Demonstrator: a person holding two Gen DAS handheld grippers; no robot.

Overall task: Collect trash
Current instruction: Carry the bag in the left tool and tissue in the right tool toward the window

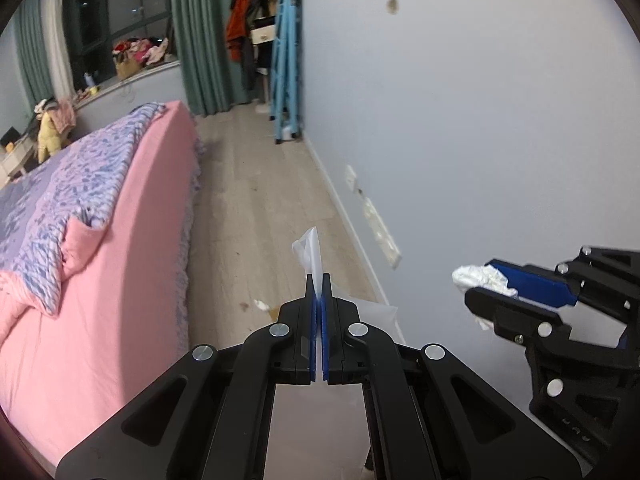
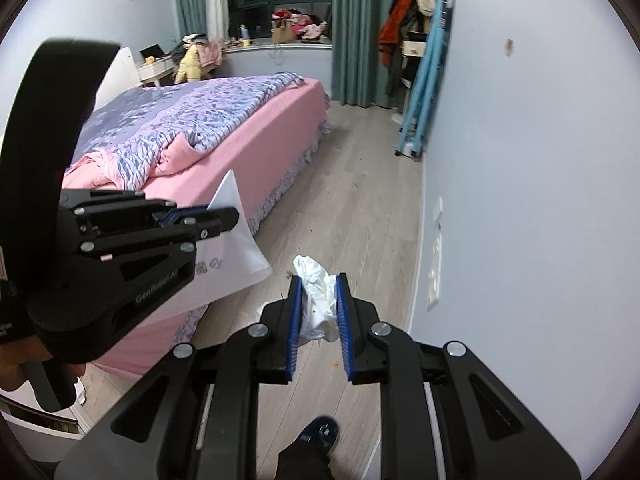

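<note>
The right gripper (image 2: 318,308), clamping crumpled tissue (image 2: 318,300), sits just right of the plastic bag (image 2: 236,248) pinched by the left gripper (image 1: 319,294).

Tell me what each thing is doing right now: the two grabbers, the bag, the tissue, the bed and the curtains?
Left gripper: shut on the bag's edge.
Bag: white, hanging from the left gripper.
Right gripper: shut on the tissue.
Tissue: crumpled, off the floor.
Scrap: lying on the floor by the bed.
Bed: unmade, blanket rumpled.
Curtains: partly drawn.
</note>
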